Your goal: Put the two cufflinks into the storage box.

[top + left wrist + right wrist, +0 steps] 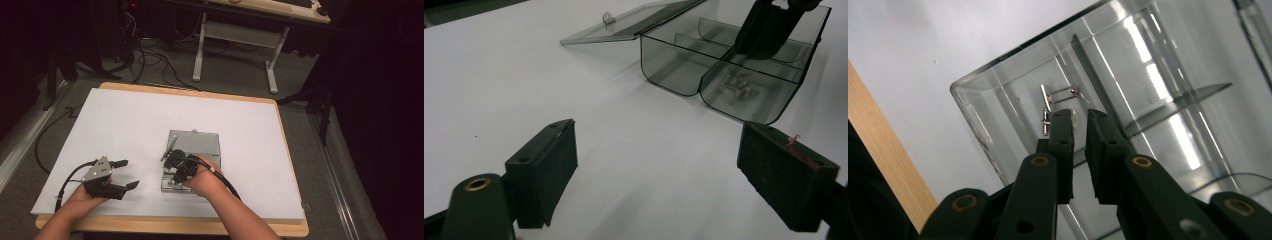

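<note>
Jaws slightly apart over safety pins (1057, 100), lying crosswise.

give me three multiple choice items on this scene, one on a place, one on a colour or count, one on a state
1. Where do the small metal screws lie?
A. in a compartment of the clear box
B. loose on the white table cover
C. between the left tool's pads

2. What colour is the cover on the table?
A. green
B. white
C. red

3. How does the box's lid stand?
A. shut and latched
C. taken off and stacked under the box
B. swung open, lying flat beside the box

Key:
1 A, the left gripper view shows them behind the box's curved front wall.
2 B, the high view shows a white sheet over the wooden top.
3 B, the lid lies flat on the cover at the box's hinge side, while the right tool dips into the box.
</note>
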A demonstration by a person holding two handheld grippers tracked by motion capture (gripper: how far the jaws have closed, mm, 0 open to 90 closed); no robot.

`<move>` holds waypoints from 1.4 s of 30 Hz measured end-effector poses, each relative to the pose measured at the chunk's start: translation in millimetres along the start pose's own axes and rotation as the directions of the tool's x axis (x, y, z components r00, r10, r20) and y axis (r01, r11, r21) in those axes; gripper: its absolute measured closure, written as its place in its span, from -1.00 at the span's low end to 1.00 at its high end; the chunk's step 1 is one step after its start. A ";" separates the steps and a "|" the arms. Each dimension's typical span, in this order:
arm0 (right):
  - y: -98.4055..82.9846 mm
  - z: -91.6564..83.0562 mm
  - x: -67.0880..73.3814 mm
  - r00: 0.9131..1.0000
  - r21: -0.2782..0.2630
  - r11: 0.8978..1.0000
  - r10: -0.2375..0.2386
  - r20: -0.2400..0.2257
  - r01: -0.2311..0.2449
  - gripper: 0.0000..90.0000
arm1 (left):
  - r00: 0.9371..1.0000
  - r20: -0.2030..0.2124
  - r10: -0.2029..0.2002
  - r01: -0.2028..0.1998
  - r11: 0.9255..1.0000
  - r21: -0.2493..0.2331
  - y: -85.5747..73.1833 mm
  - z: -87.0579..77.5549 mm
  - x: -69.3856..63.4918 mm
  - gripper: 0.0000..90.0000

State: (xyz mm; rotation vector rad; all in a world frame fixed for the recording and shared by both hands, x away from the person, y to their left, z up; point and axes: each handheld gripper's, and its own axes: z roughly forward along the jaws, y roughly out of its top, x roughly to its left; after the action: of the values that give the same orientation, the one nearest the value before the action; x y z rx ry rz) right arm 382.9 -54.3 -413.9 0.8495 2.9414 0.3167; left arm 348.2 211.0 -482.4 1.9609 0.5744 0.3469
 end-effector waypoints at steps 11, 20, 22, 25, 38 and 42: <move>-25.2 -19.5 -20.5 0.995 -0.023 0.995 0.097 0.001 -0.097 0.53 | 1.000 -0.001 0.001 -0.001 1.000 0.001 0.0 0.0 -0.1 -0.63; -59.9 -32.9 -41.7 0.983 -0.043 0.982 0.184 0.028 -0.182 0.40 | 1.000 -0.003 0.001 -0.001 1.000 0.002 0.1 0.1 -0.3 -0.63; -66.4 -35.2 -46.4 0.981 -0.041 0.981 0.192 0.035 -0.191 0.38 | 1.000 -0.004 0.002 -0.002 1.000 0.002 0.1 0.1 -0.3 -0.63; -77.3 -38.5 -52.3 0.973 -0.041 0.973 0.229 0.044 -0.227 0.37 | 1.000 -0.004 0.002 -0.002 1.000 0.003 0.1 0.1 -0.3 -0.63; -128.5 -44.4 -75.7 0.935 -0.065 0.938 0.345 0.085 -0.341 0.19 | 1.000 -0.008 0.004 -0.004 1.000 0.005 0.1 0.2 -0.7 -0.63; -142.5 -45.2 -80.3 0.924 -0.066 0.929 0.369 0.100 -0.364 0.15 | 1.000 -0.009 0.003 -0.003 1.000 0.005 0.2 0.3 -0.6 -0.63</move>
State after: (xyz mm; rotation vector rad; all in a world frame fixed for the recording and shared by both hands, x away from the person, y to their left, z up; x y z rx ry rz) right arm 371.3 -223.1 -400.0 1.3653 2.6479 0.3417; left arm 347.9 210.4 -482.3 1.9657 0.5789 0.3565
